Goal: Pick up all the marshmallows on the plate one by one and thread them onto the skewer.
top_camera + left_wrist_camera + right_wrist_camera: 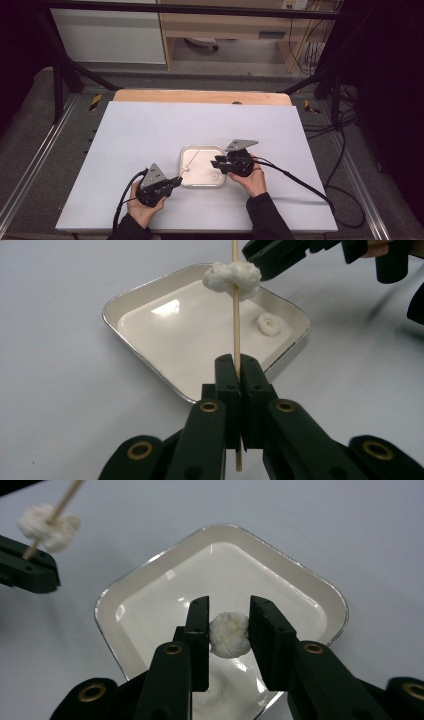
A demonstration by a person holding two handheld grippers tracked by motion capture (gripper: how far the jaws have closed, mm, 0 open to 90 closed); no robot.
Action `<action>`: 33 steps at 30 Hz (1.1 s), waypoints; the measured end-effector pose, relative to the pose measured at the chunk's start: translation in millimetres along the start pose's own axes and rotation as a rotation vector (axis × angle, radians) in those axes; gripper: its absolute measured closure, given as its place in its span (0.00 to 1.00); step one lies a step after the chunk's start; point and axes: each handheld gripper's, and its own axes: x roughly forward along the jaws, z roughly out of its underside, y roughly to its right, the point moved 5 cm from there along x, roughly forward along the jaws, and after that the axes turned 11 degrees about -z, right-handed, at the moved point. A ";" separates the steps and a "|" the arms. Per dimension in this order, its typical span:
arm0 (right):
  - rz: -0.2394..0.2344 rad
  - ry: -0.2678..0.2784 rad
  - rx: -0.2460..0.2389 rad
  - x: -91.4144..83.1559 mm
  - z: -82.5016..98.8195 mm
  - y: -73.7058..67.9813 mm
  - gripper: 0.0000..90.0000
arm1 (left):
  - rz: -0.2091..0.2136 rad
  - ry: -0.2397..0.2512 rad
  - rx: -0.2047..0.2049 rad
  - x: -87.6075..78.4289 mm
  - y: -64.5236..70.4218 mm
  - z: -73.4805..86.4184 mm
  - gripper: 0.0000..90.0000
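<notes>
A person seated at a white table works two black hand-held grippers over a shallow square white tray with a silvery rim (186, 150), which lies near the table's near edge, between the hands.

The left gripper (176, 180) has its jaws clamped tight on the lower part of a thin wooden skewer (235, 330). In the left gripper view the stick's top is cut off by the frame edge, and its bottom end pokes out below the pads. A fluffy white ball threaded on the skewer (232, 276) sits above the tray's far part in that view. In the high view it is only a pale speck beside the tray's left rim.

The right gripper (216, 163) reaches in over the tray's right side. Its jaws hold a second white fluffy ball (229, 634) between the pads: the left pad touches it, while a thin gap may remain at the right one, too fine to settle. Whether this ball is off the tray floor cannot be made out. A further white lump (212, 696) lies on the tray beneath the jaws, partly hidden behind the left jaw.

The person's sleeves and forearms are cut off at the bottom of the high view.
</notes>
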 end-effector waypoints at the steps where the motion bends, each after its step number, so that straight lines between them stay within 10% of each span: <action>1: -0.006 0.009 0.003 -2.4 -1.7 -1.1 0.79 | 0.002 0.002 0.000 -0.2 0.3 -0.1 0.98; 19: -0.159 0.263 0.086 -49.5 -36.2 -16.0 0.80 | 0.013 0.016 0.013 -1.0 4.9 -1.7 0.98; 33: -0.257 0.335 0.169 -35.1 -51.9 -18.0 0.80 | 0.026 0.035 0.029 -2.7 9.6 -4.5 0.98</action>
